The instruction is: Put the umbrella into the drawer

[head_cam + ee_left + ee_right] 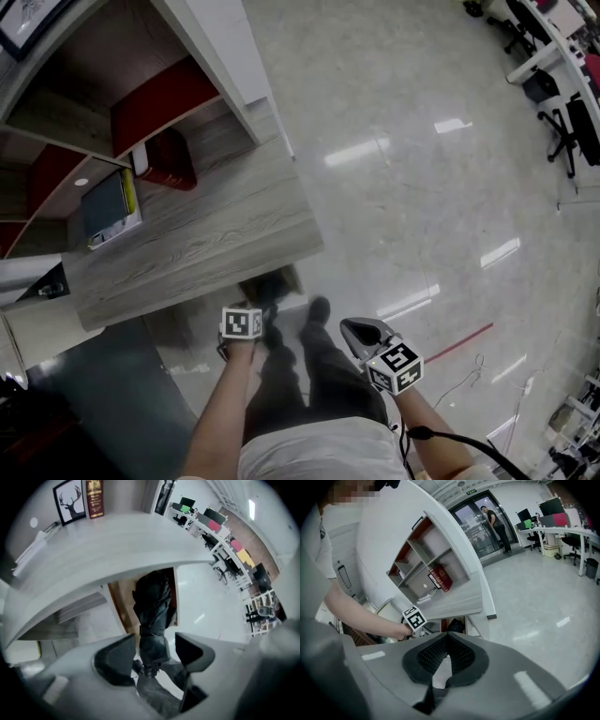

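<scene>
The black folded umbrella [153,604] lies lengthwise in the open drawer [120,603] under the wooden desk [206,244]. In the head view the umbrella [271,287] shows as a dark shape in the drawer [292,277]. My left gripper [152,656] hangs above it, pointing steeply down. Its pads [114,662] stand apart on either side of the umbrella's handle end without touching it. My left gripper [246,330] is just in front of the drawer. My right gripper [358,329] is to the right, over the floor. In its own view the right gripper [446,638] is shut and empty.
A shelf unit [141,103] stands on the desk with a red book [169,159] and a stack of books [108,208]. A deer picture [70,501] leans at the back. My legs [300,375] are below. Office chairs and desks [553,84] stand far right.
</scene>
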The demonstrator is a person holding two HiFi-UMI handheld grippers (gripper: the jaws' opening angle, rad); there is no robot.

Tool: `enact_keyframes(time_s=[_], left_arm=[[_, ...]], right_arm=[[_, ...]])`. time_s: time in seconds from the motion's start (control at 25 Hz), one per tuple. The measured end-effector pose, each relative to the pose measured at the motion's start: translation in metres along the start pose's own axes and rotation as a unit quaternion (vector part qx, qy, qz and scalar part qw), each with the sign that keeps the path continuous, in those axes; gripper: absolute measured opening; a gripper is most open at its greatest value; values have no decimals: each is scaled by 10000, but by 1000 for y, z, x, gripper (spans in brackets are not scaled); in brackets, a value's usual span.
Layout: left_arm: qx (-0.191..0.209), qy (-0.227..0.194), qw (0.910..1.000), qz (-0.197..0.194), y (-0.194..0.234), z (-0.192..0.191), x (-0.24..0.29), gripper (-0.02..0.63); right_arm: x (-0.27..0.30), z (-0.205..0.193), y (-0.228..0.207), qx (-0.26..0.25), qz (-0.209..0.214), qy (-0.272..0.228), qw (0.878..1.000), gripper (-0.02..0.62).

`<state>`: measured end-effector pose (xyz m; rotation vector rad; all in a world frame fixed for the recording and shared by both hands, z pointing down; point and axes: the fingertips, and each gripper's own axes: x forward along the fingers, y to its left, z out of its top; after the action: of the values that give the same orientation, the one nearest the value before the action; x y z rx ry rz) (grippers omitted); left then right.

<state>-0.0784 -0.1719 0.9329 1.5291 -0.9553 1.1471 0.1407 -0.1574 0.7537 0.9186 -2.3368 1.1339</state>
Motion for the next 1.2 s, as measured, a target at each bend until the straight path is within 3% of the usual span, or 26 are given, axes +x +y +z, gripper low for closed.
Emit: enact_keyframes(time_s=[0.44,0.96,1.2], left_arm=[[-112,-1252,9913,-386,-1,-20,-111,158],[-627,-2237,9712,-521,20,-132,-222,100],[-487,-2718,9581,-759,10,-185,-283,54]], right_arm=[[-22,22,76,-266,-111,-252,9993,5],[-60,-16,198,-230,-443,-719,9962,5],[-90,-35,242,-472,-688,-903,9924,5]])
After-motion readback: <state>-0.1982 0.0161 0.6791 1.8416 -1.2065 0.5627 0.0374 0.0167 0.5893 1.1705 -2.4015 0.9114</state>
